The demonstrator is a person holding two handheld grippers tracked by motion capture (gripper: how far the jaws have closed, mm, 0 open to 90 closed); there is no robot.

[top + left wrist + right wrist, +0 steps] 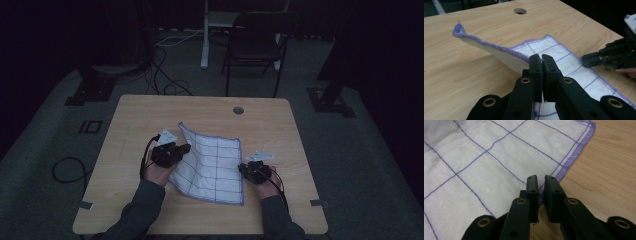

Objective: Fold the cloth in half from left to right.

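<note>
Wooden table: cloth slants, left claw lifting its edge.

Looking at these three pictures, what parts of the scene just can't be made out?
- Cloth in the left gripper: the pinched strip is hidden between the shut jaws, left gripper view.
- Right gripper: whether the pads press the hem is hidden by the jaws, right gripper view.
- The person's arms: cut off by the bottom edge, high view.
- Chair: too dark for detail.

Sleeves I see: dark grey, both forearms | left gripper: black jaws, brass-ringed pivot holes, grey three-cornered plate, black cable looping off | right gripper: same black build, grey plate, small green light
</note>
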